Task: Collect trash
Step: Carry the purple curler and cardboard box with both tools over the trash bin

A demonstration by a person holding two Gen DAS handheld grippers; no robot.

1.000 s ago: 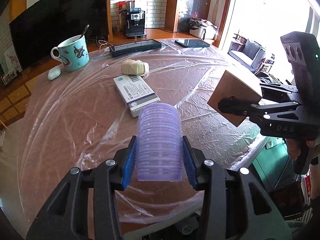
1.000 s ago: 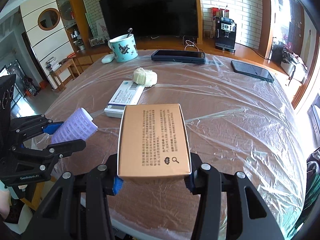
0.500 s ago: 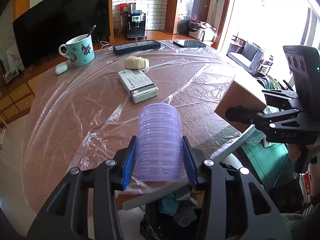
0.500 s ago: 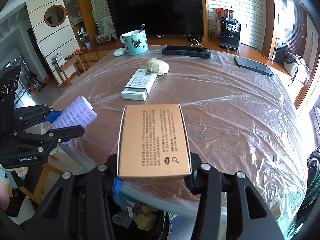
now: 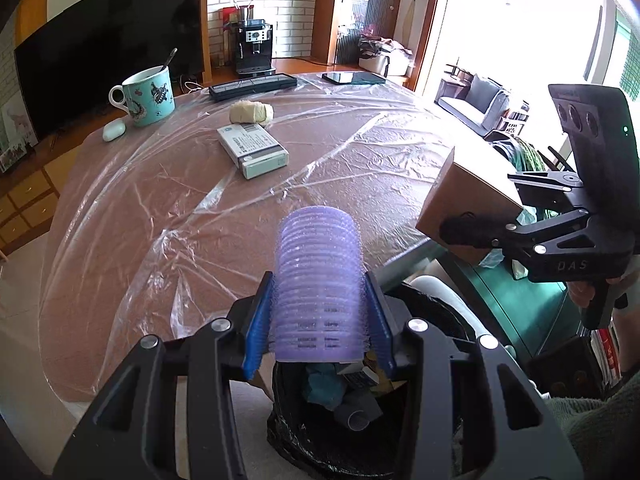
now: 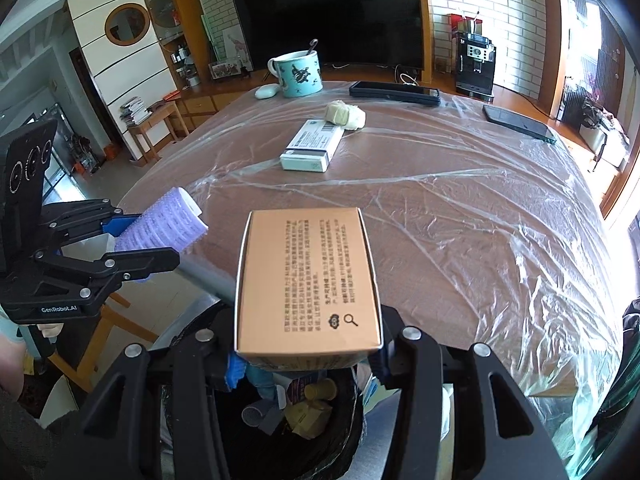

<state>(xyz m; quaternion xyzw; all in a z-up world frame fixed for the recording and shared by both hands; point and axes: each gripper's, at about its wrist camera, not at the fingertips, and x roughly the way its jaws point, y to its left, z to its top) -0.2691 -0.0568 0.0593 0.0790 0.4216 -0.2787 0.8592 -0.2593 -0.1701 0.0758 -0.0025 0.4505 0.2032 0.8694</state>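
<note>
The purple hair roller [image 5: 318, 284] sat clamped in my left gripper [image 5: 319, 320], the tan carton [image 6: 307, 278] in my right gripper [image 6: 306, 354]. Both had come back off the table's near edge [image 5: 404, 254] and now hung over the black trash bin [image 6: 340, 432], ready to drop.

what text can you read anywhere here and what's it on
"GenRobot.AI": on the left gripper body, seen from the right wrist.
"DAS": on the right gripper body, seen from the left wrist.
Brown box: columns of Chinese print beside a magnifier icon, too small to read.
Purple roller: faint print, too blurred.
White box: label and barcode, too small.
Coffee machine: no readable text.
</note>
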